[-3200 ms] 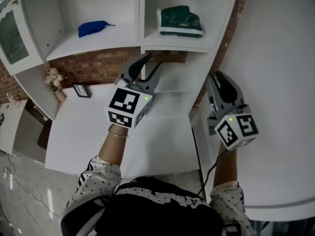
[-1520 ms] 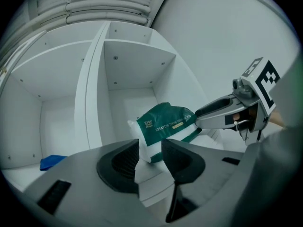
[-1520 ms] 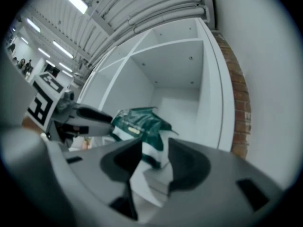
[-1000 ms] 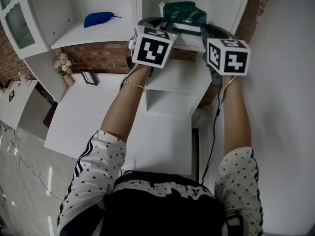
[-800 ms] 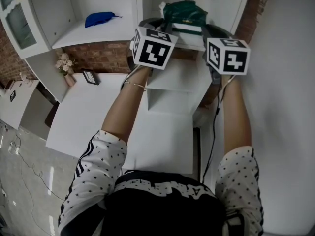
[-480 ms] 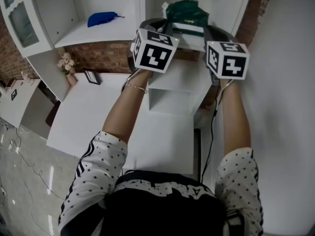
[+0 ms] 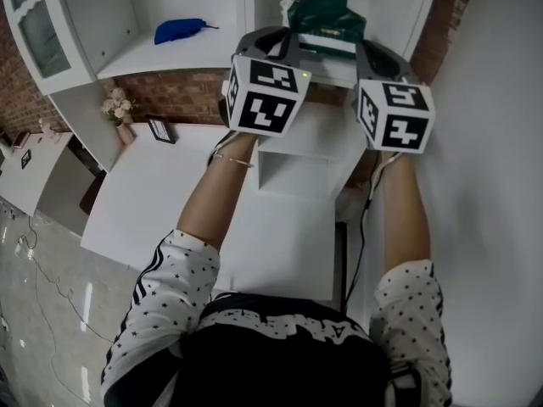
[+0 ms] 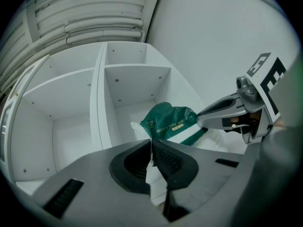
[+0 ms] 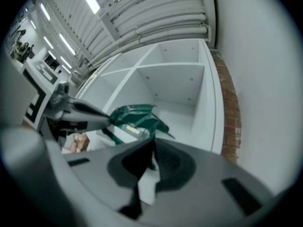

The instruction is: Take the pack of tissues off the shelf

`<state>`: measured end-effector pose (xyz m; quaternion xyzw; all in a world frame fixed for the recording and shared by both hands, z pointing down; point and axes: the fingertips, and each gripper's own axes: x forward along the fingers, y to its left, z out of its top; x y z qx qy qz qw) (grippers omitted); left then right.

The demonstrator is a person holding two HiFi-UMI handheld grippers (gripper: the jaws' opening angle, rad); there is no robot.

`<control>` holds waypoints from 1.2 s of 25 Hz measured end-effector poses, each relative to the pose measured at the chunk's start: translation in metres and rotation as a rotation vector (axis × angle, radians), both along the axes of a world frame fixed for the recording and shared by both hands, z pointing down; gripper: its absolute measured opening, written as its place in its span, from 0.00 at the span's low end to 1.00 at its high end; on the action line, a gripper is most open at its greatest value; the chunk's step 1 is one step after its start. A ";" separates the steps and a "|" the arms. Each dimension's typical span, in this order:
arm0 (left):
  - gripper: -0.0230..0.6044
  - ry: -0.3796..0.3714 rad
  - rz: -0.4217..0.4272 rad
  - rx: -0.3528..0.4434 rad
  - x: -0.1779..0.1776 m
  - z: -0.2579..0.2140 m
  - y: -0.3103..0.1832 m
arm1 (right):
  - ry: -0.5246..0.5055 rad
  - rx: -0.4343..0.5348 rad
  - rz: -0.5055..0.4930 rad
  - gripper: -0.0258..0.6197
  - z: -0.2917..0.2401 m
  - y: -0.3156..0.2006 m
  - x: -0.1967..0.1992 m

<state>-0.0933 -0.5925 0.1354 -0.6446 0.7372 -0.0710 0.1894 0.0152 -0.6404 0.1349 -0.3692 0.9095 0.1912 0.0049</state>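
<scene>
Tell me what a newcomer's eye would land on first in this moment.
The dark green pack of tissues in the right compartment of the white shelf stands out first. It is pinched from either side by the left gripper and the right gripper, whose jaws have just been closing on its wrapper. After that, a blue bundle lies alone in the left compartment.

head: overhead, steeply down; 2 gripper views: close, along jaws — share shelf (image 7: 144,58)
</scene>
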 end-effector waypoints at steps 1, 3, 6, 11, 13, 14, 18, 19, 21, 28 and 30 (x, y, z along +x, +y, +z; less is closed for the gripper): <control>0.11 -0.005 0.000 0.014 0.001 -0.002 0.003 | -0.002 0.013 0.001 0.10 -0.001 0.003 0.000; 0.11 -0.019 -0.002 0.034 0.003 -0.005 0.009 | -0.008 0.033 0.003 0.10 -0.003 0.008 0.002; 0.11 -0.036 -0.003 0.041 0.008 -0.005 0.016 | -0.015 0.051 0.001 0.10 -0.004 0.013 0.006; 0.11 -0.060 0.000 0.072 0.014 -0.007 0.028 | -0.033 0.079 -0.002 0.10 -0.001 0.025 0.010; 0.11 -0.068 0.000 0.086 0.017 -0.003 0.034 | -0.047 0.091 -0.005 0.10 0.003 0.030 0.014; 0.11 -0.071 0.001 0.092 0.019 0.000 0.036 | -0.054 0.099 -0.004 0.10 0.005 0.032 0.016; 0.11 -0.083 0.005 0.123 0.025 0.004 0.046 | -0.066 0.131 -0.001 0.10 0.008 0.044 0.021; 0.11 -0.086 0.006 0.133 0.026 0.005 0.049 | -0.070 0.137 -0.003 0.10 0.010 0.047 0.022; 0.11 -0.091 0.004 0.146 0.028 0.007 0.055 | -0.075 0.152 -0.006 0.10 0.012 0.054 0.025; 0.11 -0.024 0.041 0.145 0.030 0.016 0.067 | -0.083 0.186 -0.004 0.10 0.013 0.074 0.031; 0.11 -0.008 0.048 0.147 0.030 0.018 0.071 | -0.088 0.185 -0.014 0.10 0.013 0.079 0.032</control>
